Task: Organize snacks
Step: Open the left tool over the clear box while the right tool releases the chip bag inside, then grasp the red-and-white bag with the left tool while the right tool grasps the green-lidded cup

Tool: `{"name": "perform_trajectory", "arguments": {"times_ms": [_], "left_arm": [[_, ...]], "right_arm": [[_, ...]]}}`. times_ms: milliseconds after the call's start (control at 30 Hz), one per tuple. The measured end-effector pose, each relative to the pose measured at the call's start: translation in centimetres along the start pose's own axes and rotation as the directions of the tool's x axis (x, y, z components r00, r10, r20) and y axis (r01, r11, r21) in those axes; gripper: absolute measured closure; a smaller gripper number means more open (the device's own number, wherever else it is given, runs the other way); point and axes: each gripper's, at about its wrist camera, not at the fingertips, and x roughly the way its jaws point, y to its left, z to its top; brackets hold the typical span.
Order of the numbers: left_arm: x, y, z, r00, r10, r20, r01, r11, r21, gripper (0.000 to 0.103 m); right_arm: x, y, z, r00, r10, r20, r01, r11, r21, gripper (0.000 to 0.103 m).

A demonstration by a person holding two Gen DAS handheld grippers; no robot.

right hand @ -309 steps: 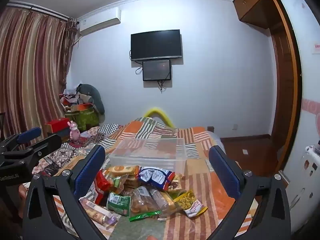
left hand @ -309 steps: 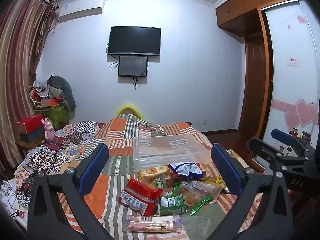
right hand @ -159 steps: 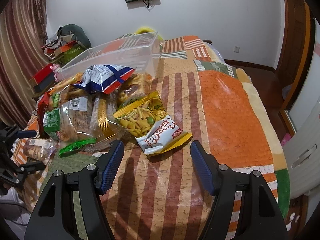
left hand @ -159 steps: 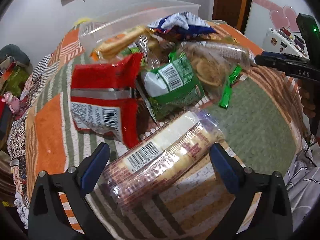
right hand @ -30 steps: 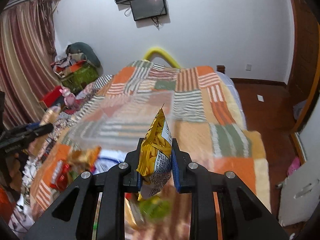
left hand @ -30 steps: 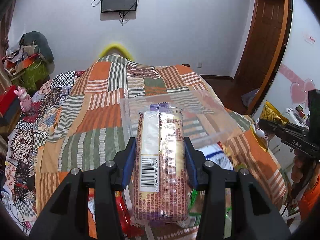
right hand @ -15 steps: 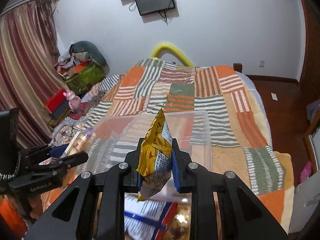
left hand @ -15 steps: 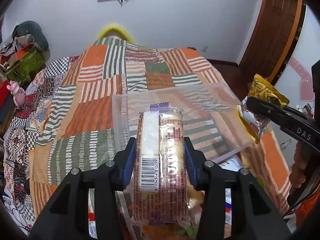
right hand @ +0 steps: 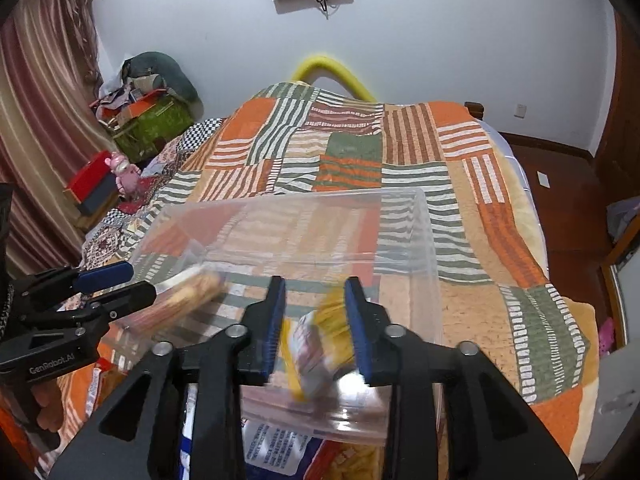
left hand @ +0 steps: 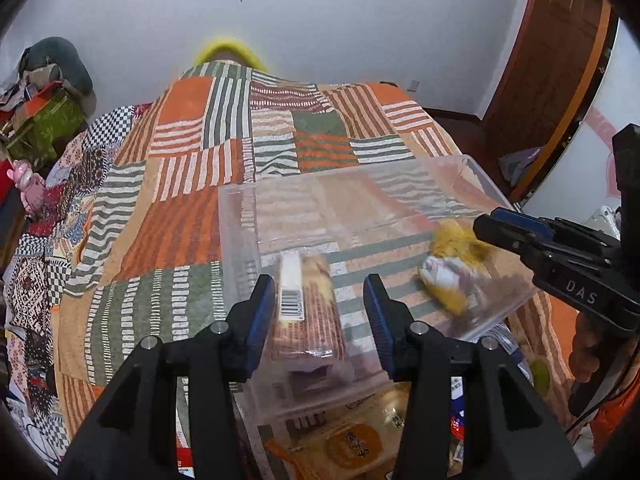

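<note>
A clear plastic bin (left hand: 340,172) (right hand: 300,196) sits on the patchwork quilt. My left gripper (left hand: 319,282) (right hand: 136,280) hangs over the bin's near left part. The long biscuit pack (left hand: 308,320) (right hand: 188,292) is blurred below its fingers, with a gap to the right pad, dropping into the bin. My right gripper (right hand: 314,282) (left hand: 496,220) is over the bin's near right part and its jaws are opening. The yellow snack bag (right hand: 316,336) (left hand: 456,268) is blurred under them, loose and falling inside the bin.
More snack packs lie against the bin's near wall, among them an orange pack (left hand: 352,444) and a blue-white bag (right hand: 272,448). The quilt (left hand: 180,232) stretches beyond. A red box (right hand: 92,184) and pink toy (right hand: 124,168) stand left of the bed. A hand (left hand: 588,340) holds the right gripper.
Both grippers have come forward and lower over the bin. The biscuit pack has slipped out of the left jaws, and the yellow bag out of the right jaws, which have spread.
</note>
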Motion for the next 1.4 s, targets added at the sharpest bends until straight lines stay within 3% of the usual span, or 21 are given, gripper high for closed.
{"name": "perform_trajectory", "arguments": {"times_ms": [333, 667, 767, 900, 1000, 1133, 1400], "left_arm": [[-5.4, 0.7, -1.5, 0.999, -0.004, 0.047, 0.004, 1.000, -0.001, 0.055], [-10.2, 2.8, -7.1, 0.996, 0.069, 0.052, -0.073, 0.994, 0.075, 0.036], [-10.1, 3.4, -9.3, 0.997, 0.076, 0.030, -0.078, 0.993, 0.093, 0.033], [-8.8, 4.7, -12.3, 0.997, 0.062, -0.043, -0.058, 0.996, 0.074, 0.033], [-7.5, 5.6, -13.7, 0.993, 0.090, -0.080, -0.086, 0.995, 0.060, 0.033], [-6.6, 6.9, -15.1, 0.989, 0.097, -0.108, -0.098, 0.995, -0.006, 0.033], [-4.6, 5.9, -16.9, 0.985, 0.086, -0.151, -0.089, 0.996, -0.012, 0.029]], "right_arm": [[-5.5, 0.8, -0.9, 0.999, 0.016, 0.048, -0.011, 0.995, -0.099, 0.057], [-10.8, 1.2, -4.1, 0.996, -0.039, 0.085, 0.052, 0.986, -0.156, 0.043], [-10.7, 0.8, -6.1, 0.995, -0.077, 0.071, 0.085, 0.988, -0.128, 0.041], [-9.7, 0.1, -8.5, 0.998, -0.067, 0.007, 0.067, 0.996, -0.054, 0.041], [-9.0, -0.3, -10.2, 0.995, -0.091, -0.027, 0.090, 0.996, -0.026, 0.041], [-8.1, -1.0, -12.0, 0.993, -0.104, -0.058, 0.105, 0.994, 0.011, 0.041], [-5.8, -2.0, -12.8, 0.990, -0.089, -0.113, 0.094, 0.995, 0.039, 0.041]]}}
